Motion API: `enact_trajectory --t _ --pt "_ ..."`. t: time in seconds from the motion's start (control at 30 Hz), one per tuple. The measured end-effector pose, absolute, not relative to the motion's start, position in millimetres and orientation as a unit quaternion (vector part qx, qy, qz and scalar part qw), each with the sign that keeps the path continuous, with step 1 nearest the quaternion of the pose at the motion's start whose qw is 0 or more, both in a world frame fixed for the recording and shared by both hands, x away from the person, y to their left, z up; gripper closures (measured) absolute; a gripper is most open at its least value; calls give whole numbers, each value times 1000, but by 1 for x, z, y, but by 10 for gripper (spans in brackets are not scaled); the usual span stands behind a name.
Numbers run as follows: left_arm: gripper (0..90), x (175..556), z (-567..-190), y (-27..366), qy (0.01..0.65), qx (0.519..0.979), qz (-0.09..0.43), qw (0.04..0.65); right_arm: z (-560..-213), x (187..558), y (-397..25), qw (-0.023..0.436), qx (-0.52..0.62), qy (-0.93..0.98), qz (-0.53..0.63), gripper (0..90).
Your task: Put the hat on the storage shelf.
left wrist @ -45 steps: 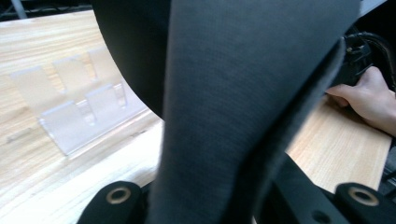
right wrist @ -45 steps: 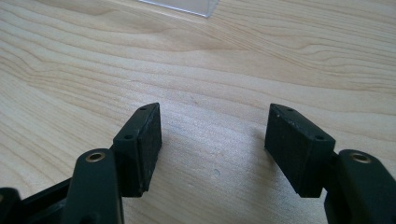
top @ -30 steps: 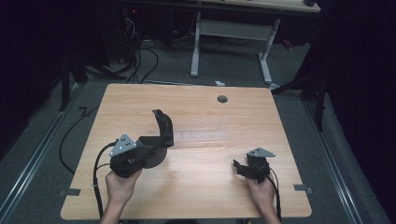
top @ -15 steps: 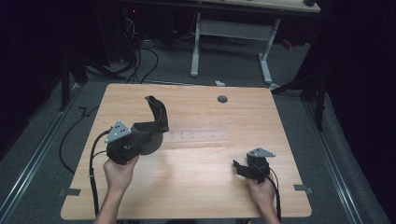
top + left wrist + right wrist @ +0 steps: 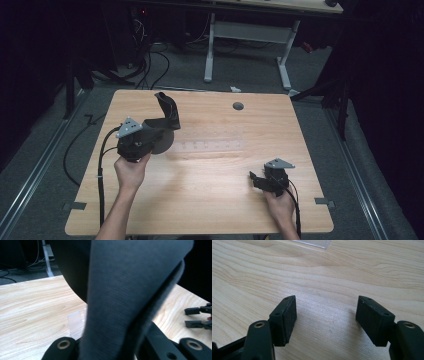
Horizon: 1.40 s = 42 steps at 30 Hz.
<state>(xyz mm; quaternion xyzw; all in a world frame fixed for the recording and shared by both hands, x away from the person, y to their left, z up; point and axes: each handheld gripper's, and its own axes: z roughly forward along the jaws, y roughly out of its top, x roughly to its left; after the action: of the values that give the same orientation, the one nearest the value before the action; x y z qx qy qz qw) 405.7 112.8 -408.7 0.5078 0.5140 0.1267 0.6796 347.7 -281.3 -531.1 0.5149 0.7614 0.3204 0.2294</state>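
Held in the left gripper (image 5: 152,133): a dark grey flexible pad (image 5: 168,111), fabric-textured, pinched between the jaws. Jaws closed onto the pad, only as far apart as its thickness. One part of the pad rising as a curved flap above the gripper, tip bent toward the far edge of the table (image 5: 210,200); a rounded part hanging just beside the gripper body, over the left half of the tabletop. In the left gripper view, pad (image 5: 125,297) looming large and close, rounded edge at the right, woven surface plain to see.

Left hand (image 5: 131,172) wrapped around the gripper's grip from below, forearm coming up from the near edge, gripper lifted clear of the wood and angled forward and to the right. Grey three-cornered plate on top, cable looping down at the left.

Right gripper (image 5: 253,179) low at the near right part of the table, apparently resting on the wood, jaws pointing left. Right hand (image 5: 280,205) behind it, near the table's front edge. Jaws wide apart, nothing between them, bare wood grain (image 5: 325,317) in the gap. Same gripper (image 5: 198,317) visible in the left gripper view at far right, jaws parted.

Flat on the middle of the table, well apart from both grippers: a clear plastic strip (image 5: 210,146). Farther back, a round hole (image 5: 238,106) in the tabletop.
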Motion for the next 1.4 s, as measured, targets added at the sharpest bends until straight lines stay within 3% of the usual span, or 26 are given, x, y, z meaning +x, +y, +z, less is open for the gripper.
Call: enact_trajectory --t 0.5,1.4 --pt "848 428 -424 98 517 520 168 659 -531 348 -281 229 515 762 320 331" --pt "845 443 -444 82 541 514 195 636 -531 347 -281 228 513 763 320 328"
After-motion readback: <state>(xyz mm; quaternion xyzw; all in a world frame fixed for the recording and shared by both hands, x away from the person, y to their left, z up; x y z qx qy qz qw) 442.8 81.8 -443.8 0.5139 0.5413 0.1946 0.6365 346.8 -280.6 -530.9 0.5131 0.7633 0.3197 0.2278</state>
